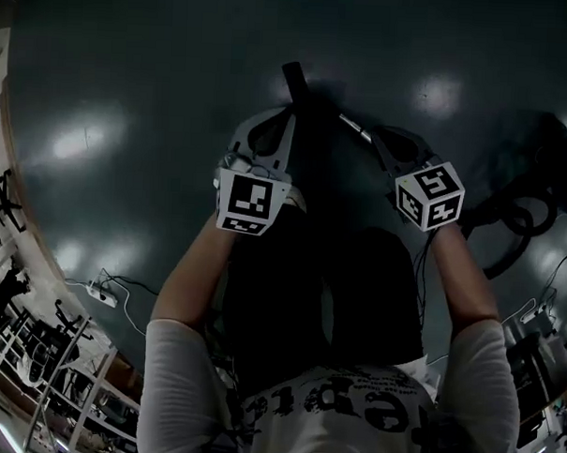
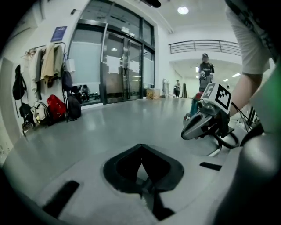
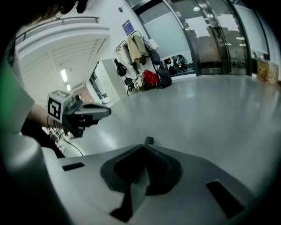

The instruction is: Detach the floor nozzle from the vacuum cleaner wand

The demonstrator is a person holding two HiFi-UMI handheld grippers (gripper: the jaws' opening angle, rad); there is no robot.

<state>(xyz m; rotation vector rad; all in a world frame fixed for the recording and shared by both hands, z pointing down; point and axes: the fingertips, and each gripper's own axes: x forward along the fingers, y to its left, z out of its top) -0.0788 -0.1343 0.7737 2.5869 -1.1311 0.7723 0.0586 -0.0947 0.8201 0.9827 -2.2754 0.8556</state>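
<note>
Head view: the vacuum cleaner wand (image 1: 355, 127) lies slantwise on the dark, glossy floor (image 1: 131, 64) ahead of the person, a short bright metal stretch showing on its slim dark line. At its far end is a dark blocky piece (image 1: 293, 79); the picture is too dim to tell whether that is the floor nozzle. The left hand-held gripper (image 1: 286, 118) points toward that end. The right hand-held gripper (image 1: 381, 141) is just beside the metal stretch, and contact cannot be judged. Each gripper view shows its jaws pressed together with nothing between them.

Looped black hose (image 1: 509, 221) lies on the floor to the right, well apart from the wand. A white power strip (image 1: 100, 294) with its cable lies to the left.

In the left gripper view, coats (image 2: 50, 61) hang on a wall rack above a red bag (image 2: 55, 107). Tall glass doors (image 2: 118, 66) stand beyond, and a person (image 2: 205, 70) stands far off.
</note>
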